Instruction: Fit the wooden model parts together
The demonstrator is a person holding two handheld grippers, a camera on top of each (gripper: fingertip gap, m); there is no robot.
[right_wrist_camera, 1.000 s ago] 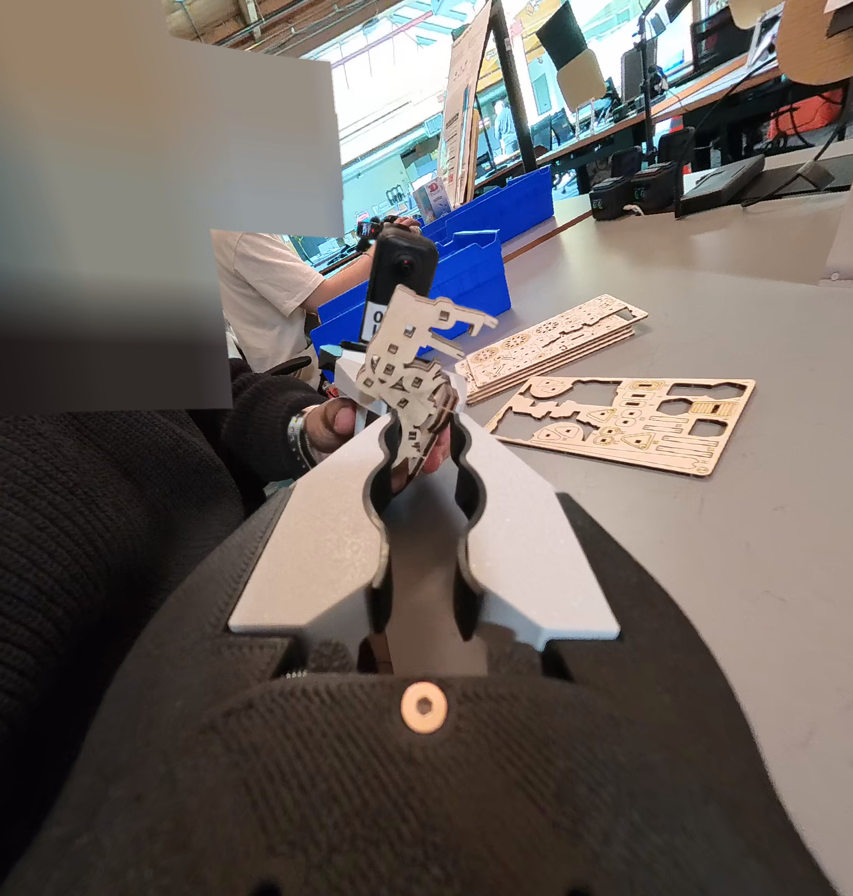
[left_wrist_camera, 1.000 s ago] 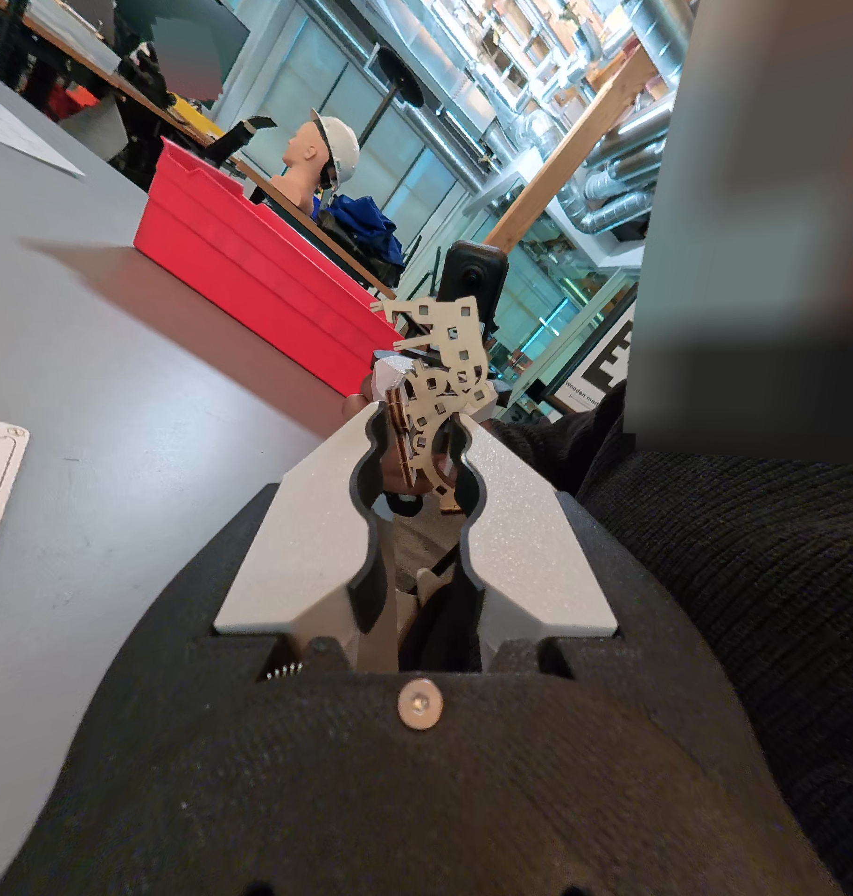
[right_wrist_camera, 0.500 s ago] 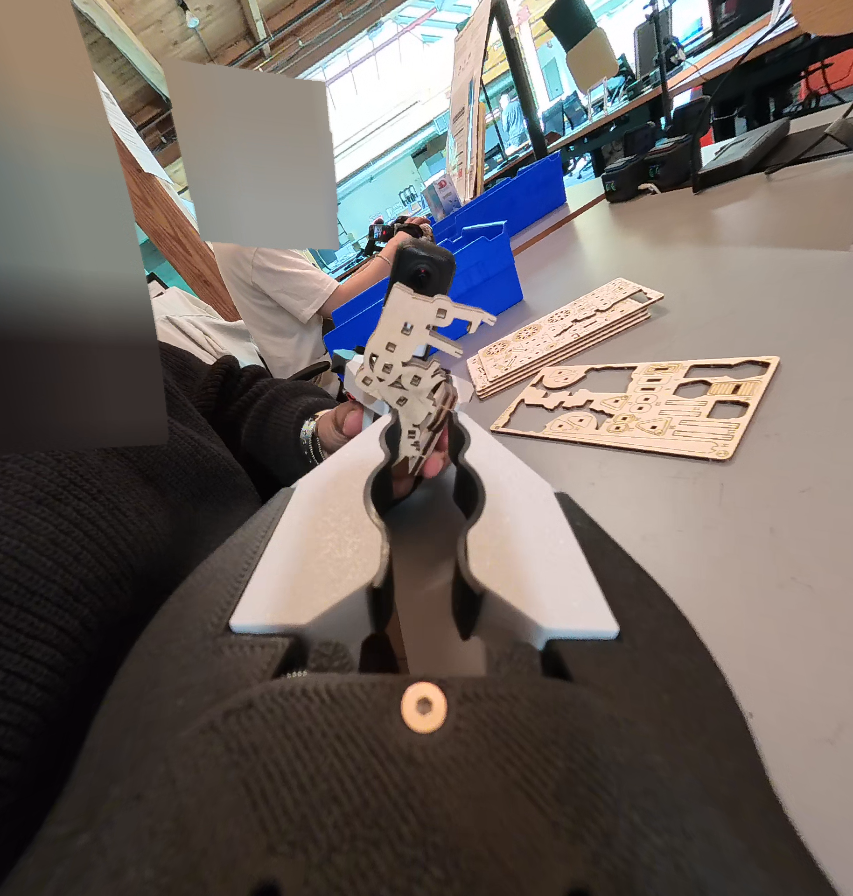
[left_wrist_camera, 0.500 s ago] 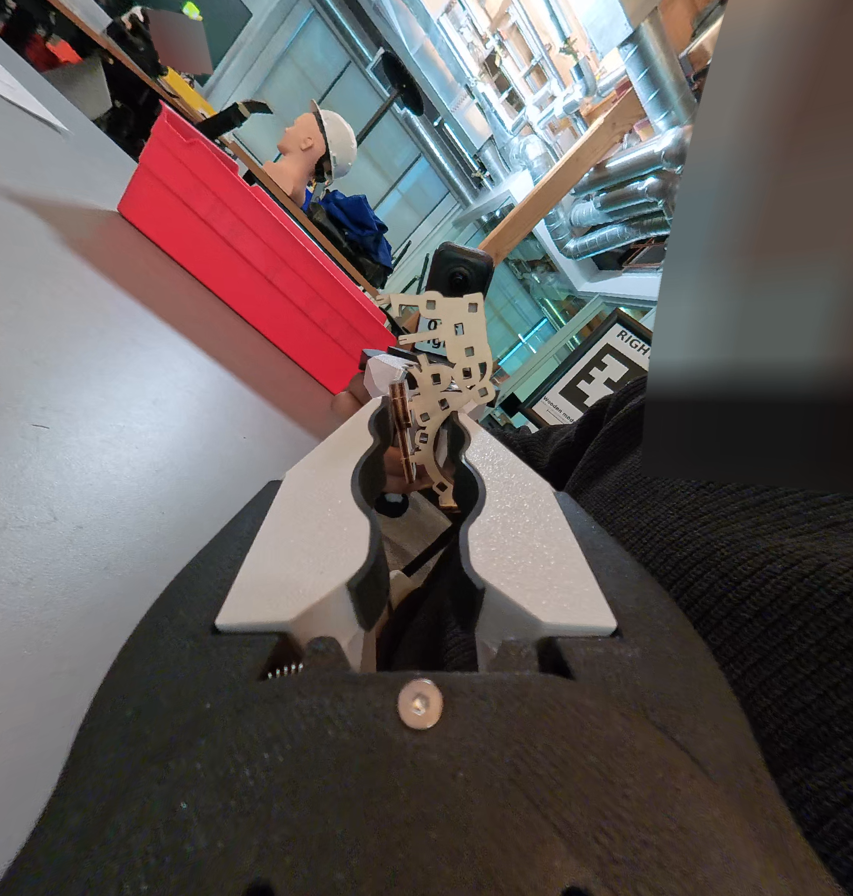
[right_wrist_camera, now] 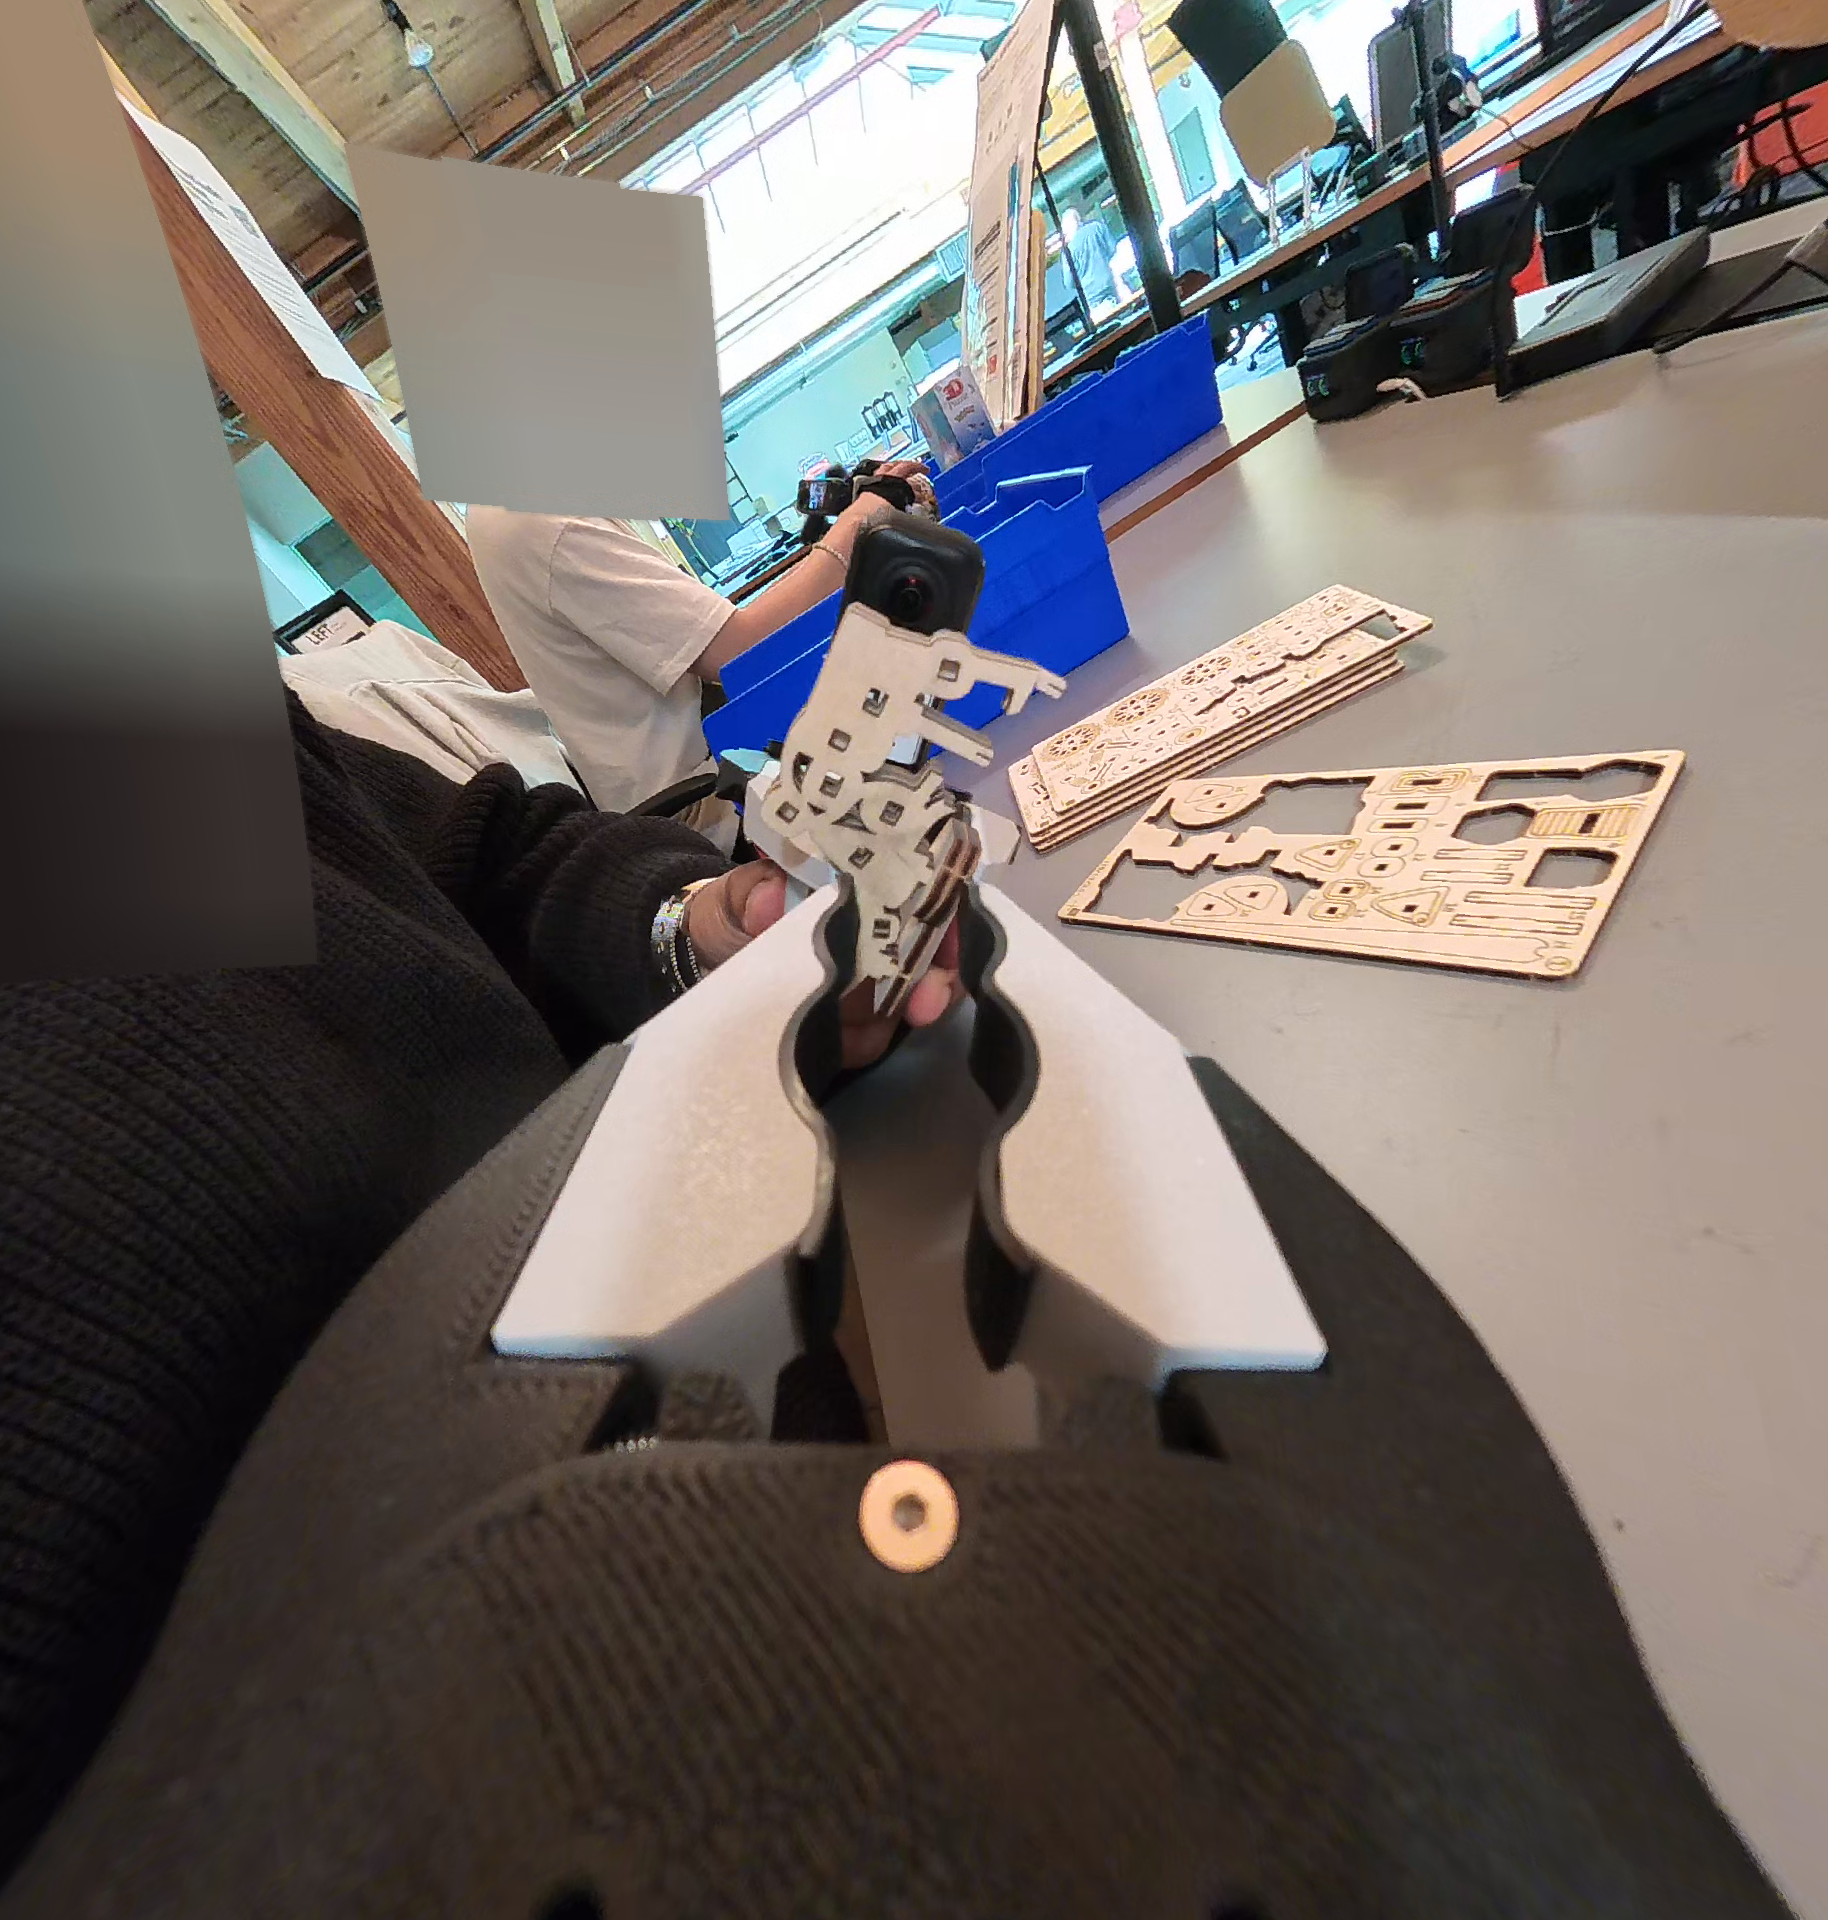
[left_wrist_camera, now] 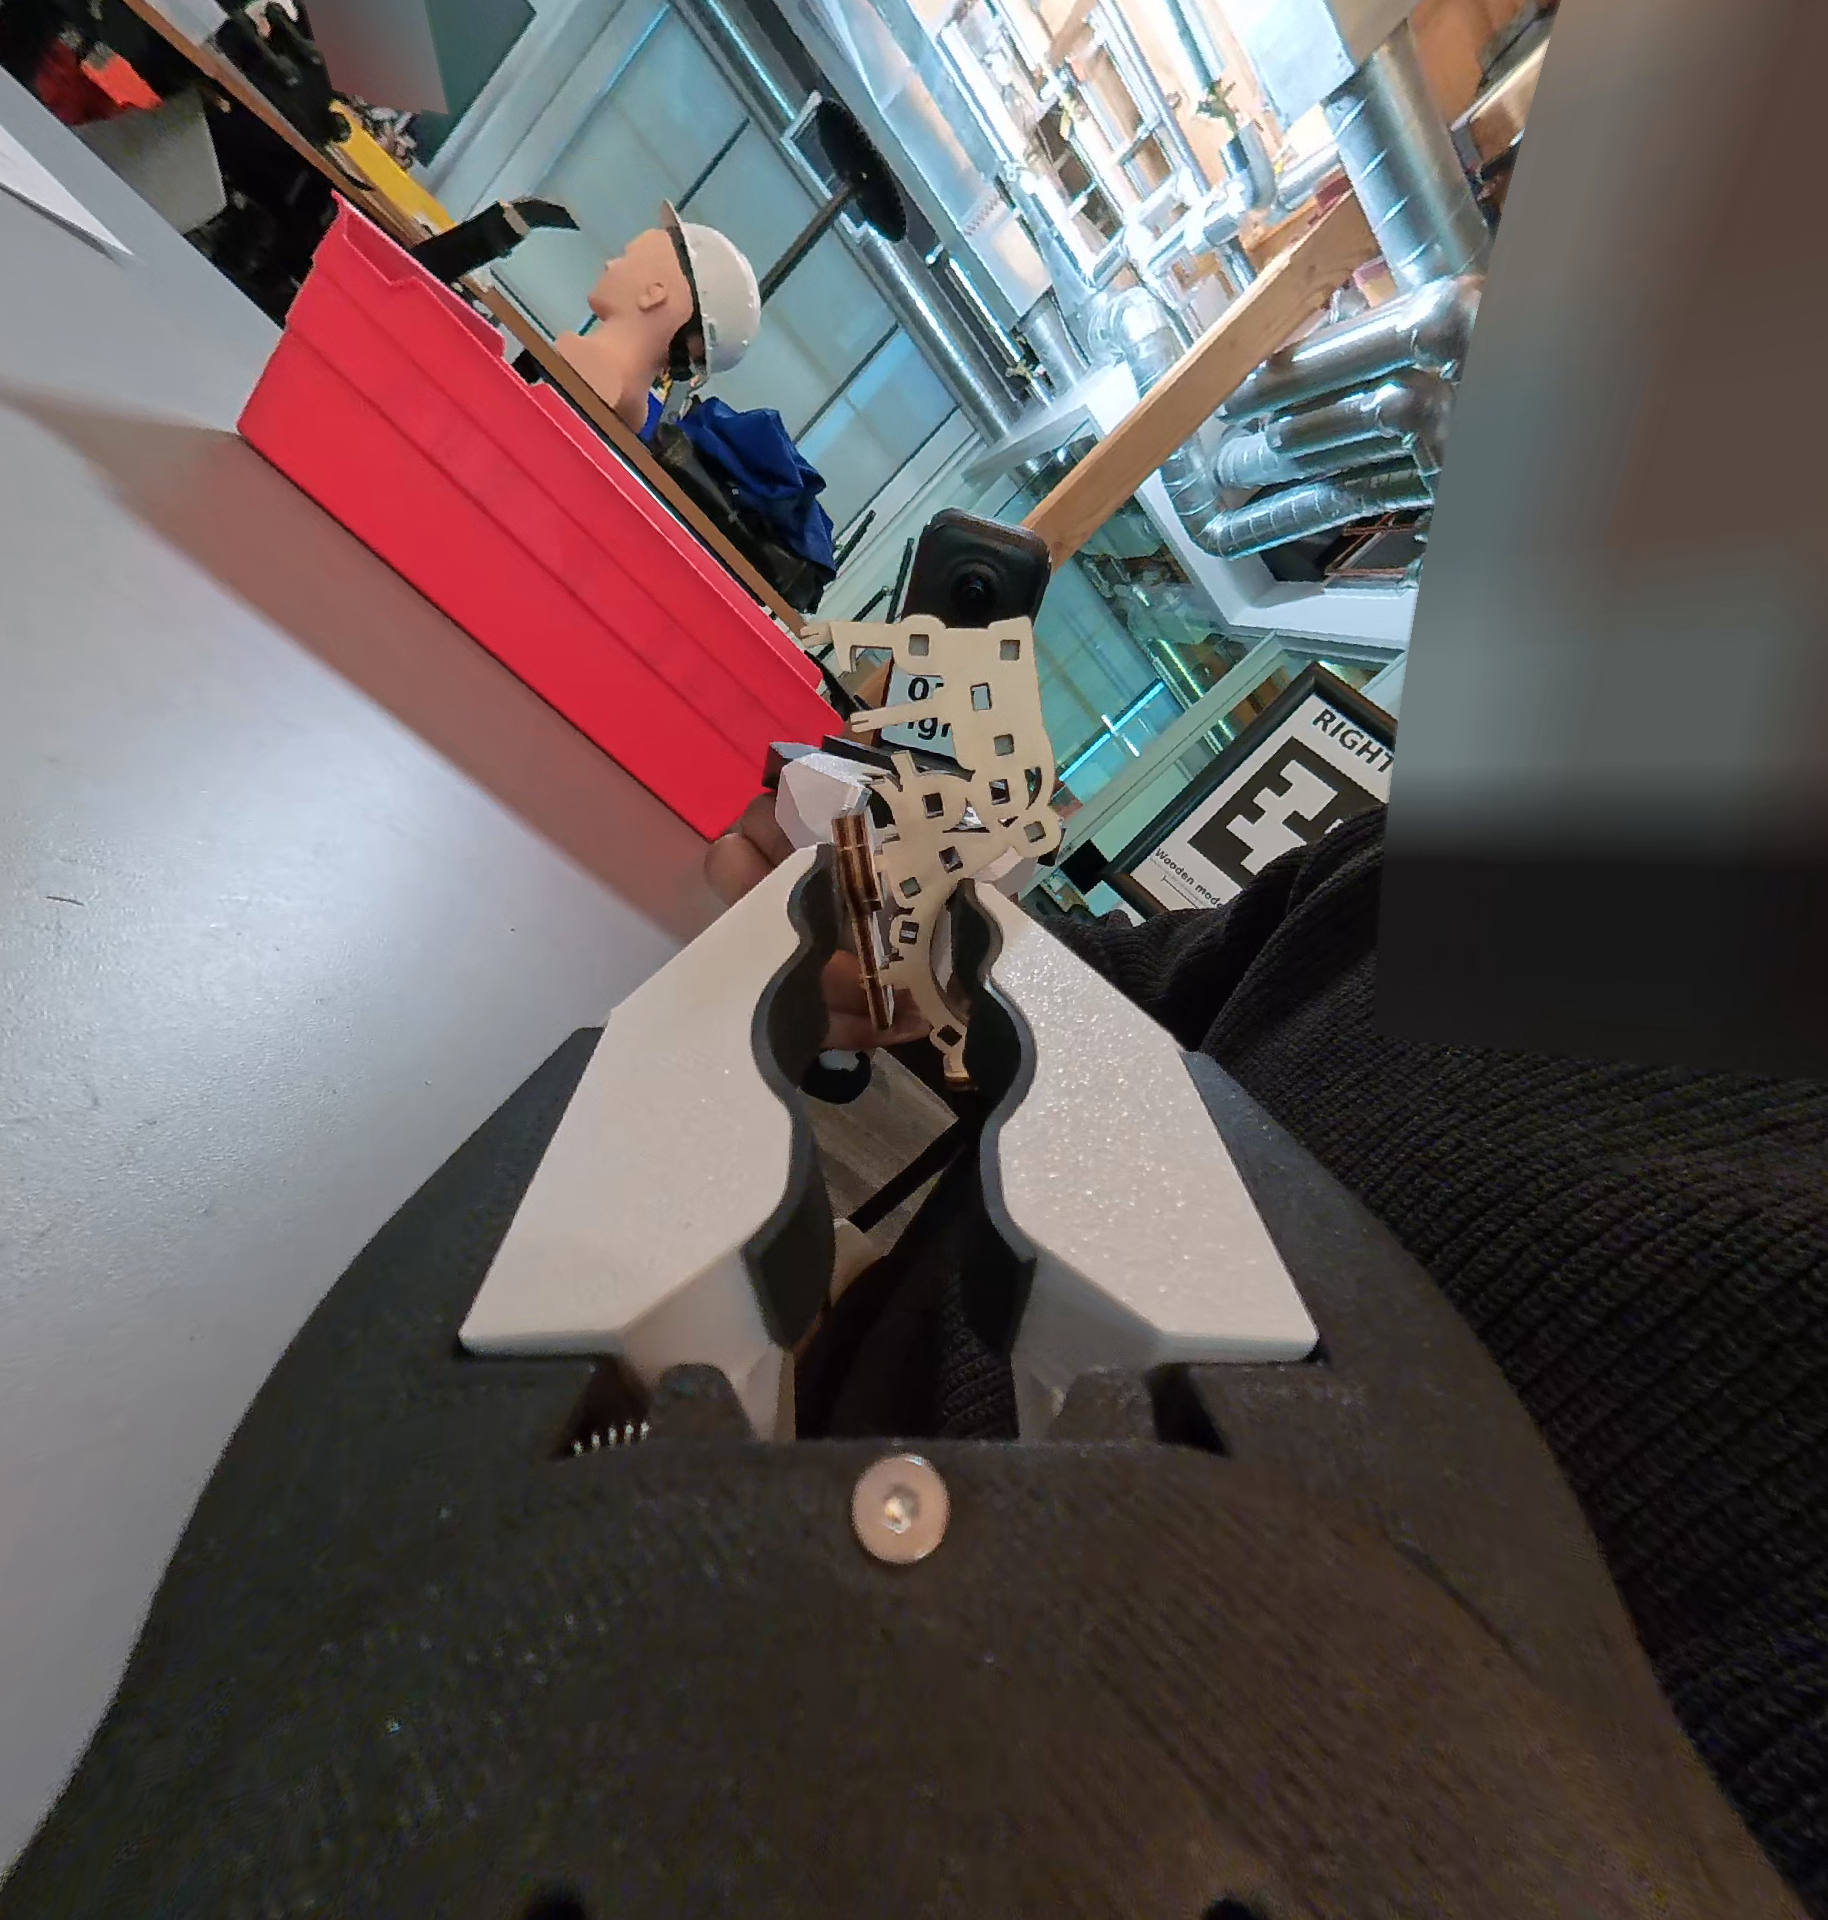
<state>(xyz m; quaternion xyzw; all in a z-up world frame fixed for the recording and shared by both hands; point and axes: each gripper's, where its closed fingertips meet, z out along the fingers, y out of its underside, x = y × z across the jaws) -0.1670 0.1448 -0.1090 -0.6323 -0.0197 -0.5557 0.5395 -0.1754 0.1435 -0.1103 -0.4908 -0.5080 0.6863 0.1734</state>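
Pale laser-cut wooden model assembly (left_wrist_camera: 951, 800) sits upright between both grippers, above the grey table's (right_wrist_camera: 1512, 1143) near edge. Left gripper (left_wrist_camera: 894, 935) and right gripper (right_wrist_camera: 905, 940) each pinch its lower end, jaws narrowly parted. Punched wooden sheets (right_wrist_camera: 1388, 862) lie well apart, table around them bare.

The wooden model (left_wrist_camera: 951, 790) is pale tan with small square holes. The bin (left_wrist_camera: 494, 520) on the left is red, the far bin (right_wrist_camera: 1014, 603) blue, and the table (right_wrist_camera: 1512, 1091) is grey.
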